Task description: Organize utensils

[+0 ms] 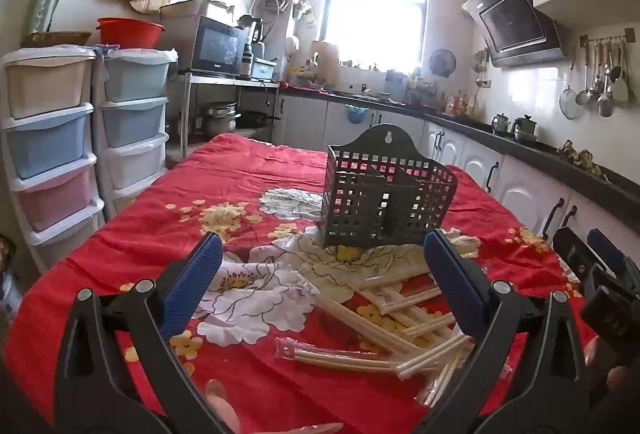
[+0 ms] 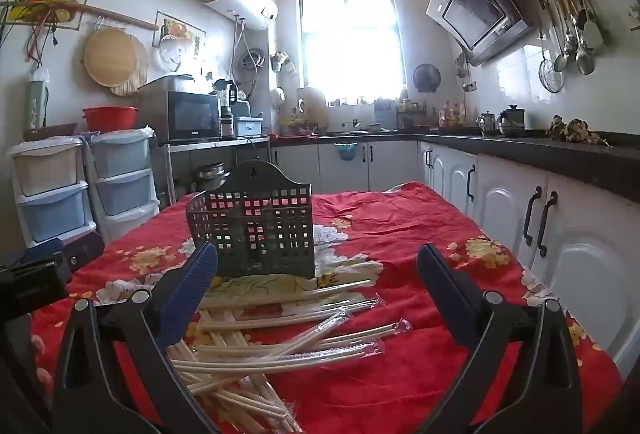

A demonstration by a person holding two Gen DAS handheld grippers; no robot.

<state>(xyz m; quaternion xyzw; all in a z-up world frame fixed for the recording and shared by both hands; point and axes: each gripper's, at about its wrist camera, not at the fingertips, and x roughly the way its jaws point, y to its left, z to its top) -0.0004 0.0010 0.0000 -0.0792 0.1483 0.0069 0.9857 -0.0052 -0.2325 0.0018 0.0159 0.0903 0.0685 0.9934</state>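
left tongs: left gripper [image 1: 322, 248] hangs low over the table, jaws spread wide, blue pads [image 1: 191, 284] well apart, nothing btwn them. it also shows at the left edge of the right cam as a dark block.
right tongs: right gripper [image 2: 318, 260] also wide open, blue pads [image 2: 188, 292] apart, holding nothing. in the left cam it peeks in at the far right edge, w/ a bit of the person's hand [image 1: 616, 382] under it.
chopsticks: loose pile of pale chopsticks in clear plastic sleeves [image 1: 384, 326] [image 2: 280, 334], lying crisscross on the cloth, just in front of both tongs and near the basket's foot. some cross over others; can't count them.
basket: dark grid-sided utensil basket [image 1: 386, 193] [image 2: 256, 222] stands upright near the middle of the table, beyond the pile, w/ an arched back plate & a hang hole on top. a divider inside splits it into compartments; they look empty from here.
table: red cloth w/ white and yellow flowers [image 1: 240, 173] [image 2: 400, 226], covers the whole top, a bit wrinkled.
room: kitchen. pastel drawer towers [image 1: 52, 137] on the left, microwave [image 1: 218, 45] on a metal rack, bright window [image 1: 376, 1] at the back, dark counter [image 2: 540, 149] w/ white cabinets on the right, ladles hanging on a wall rail [image 1: 604, 73].
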